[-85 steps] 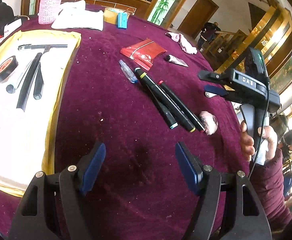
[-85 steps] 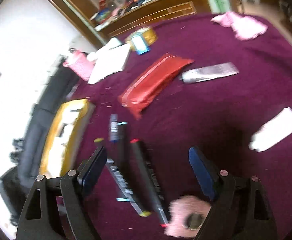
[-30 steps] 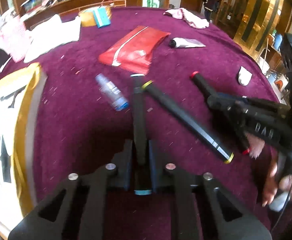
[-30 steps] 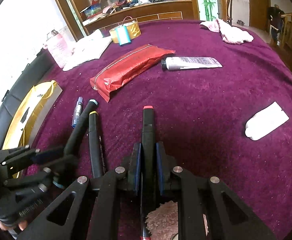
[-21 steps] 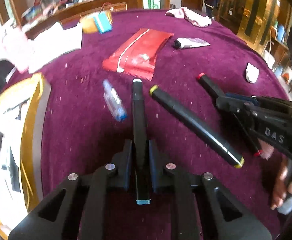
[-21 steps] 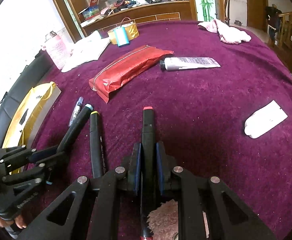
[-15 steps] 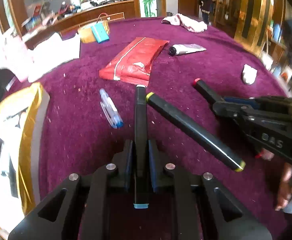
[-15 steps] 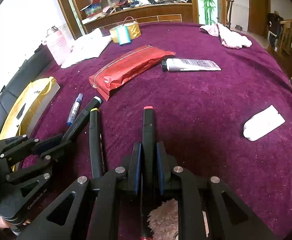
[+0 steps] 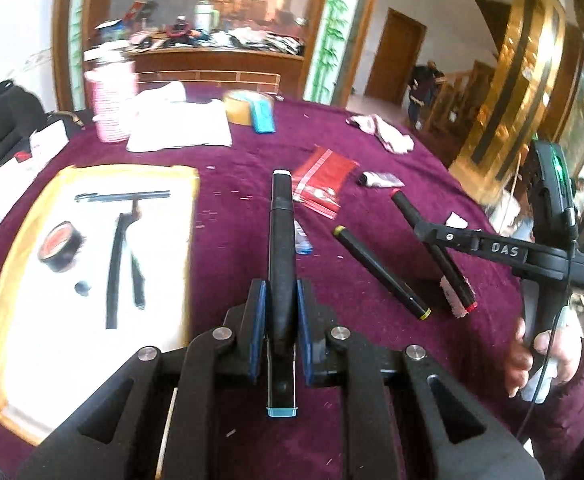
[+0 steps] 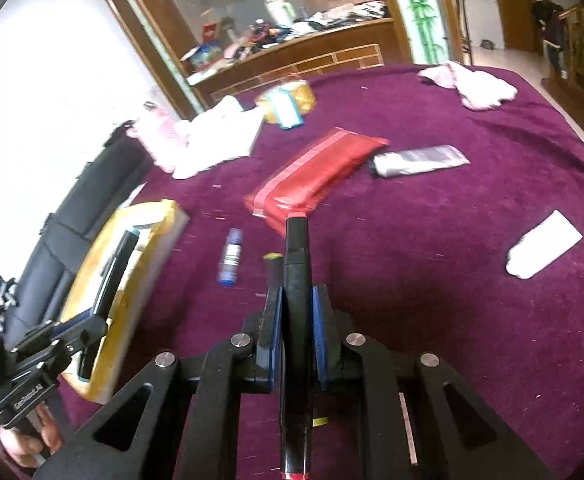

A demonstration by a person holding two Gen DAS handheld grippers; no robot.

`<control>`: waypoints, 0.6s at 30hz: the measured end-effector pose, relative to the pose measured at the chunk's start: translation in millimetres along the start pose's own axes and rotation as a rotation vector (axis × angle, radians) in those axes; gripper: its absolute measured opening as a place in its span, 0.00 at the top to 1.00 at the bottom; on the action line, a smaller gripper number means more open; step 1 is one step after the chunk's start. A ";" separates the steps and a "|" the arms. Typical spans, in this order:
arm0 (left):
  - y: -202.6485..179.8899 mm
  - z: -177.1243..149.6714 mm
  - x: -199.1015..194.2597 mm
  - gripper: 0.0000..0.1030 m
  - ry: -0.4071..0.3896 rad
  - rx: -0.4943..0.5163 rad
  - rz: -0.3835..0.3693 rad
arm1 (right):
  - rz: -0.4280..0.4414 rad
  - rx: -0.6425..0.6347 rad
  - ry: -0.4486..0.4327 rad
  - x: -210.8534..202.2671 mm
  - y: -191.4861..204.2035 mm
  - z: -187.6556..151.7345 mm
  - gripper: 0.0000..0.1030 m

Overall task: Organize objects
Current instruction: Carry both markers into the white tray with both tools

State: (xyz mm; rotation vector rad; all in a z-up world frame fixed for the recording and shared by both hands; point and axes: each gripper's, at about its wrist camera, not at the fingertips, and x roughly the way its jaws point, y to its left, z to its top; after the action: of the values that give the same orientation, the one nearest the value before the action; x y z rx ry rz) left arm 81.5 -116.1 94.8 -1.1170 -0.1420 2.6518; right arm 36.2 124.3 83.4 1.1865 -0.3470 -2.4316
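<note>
Black, smooth and cylindrical, the teal-capped marker (image 9: pixel 281 280) sits clamped between the blue pads of the left tongs (image 9: pixel 279 316), pointing forward; the right tongs (image 10: pixel 296 320) pinch a matching red-capped black marker (image 10: pixel 296 300) the same way. Both hover over the plush purple tablecloth (image 10: pixel 452 320). A yellow-capped black marker (image 9: pixel 380 274) lies on the cloth between the two tongs. Best, I judge, to carry each marker level toward the yellow-rimmed white tray (image 9: pixel 91 360) left of the left tongs and release low, since round barrels roll.
</note>
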 end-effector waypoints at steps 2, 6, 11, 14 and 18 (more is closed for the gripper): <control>17.7 -2.0 -15.3 0.88 -0.017 -0.026 0.015 | 0.041 -0.008 0.004 -2.6 18.3 4.8 0.87; 58.4 -7.3 -44.0 0.87 -0.055 -0.080 0.083 | 0.115 -0.015 0.032 2.3 53.7 10.9 0.87; 99.9 -18.0 -50.0 0.87 -0.034 -0.126 0.150 | 0.188 -0.026 0.097 23.4 103.1 11.2 0.87; 119.5 -29.8 -40.7 0.87 0.009 -0.146 0.171 | 0.233 -0.016 0.158 45.9 132.7 5.2 0.87; 138.8 -42.5 -24.2 0.87 0.057 -0.174 0.199 | 0.247 -0.026 0.233 78.2 164.6 -6.3 0.87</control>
State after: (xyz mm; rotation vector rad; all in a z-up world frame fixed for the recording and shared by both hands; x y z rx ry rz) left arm 100.4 -256.6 55.5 -1.3237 -0.2678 2.8221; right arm 39.5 -57.9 90.0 1.3148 -0.3660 -2.0581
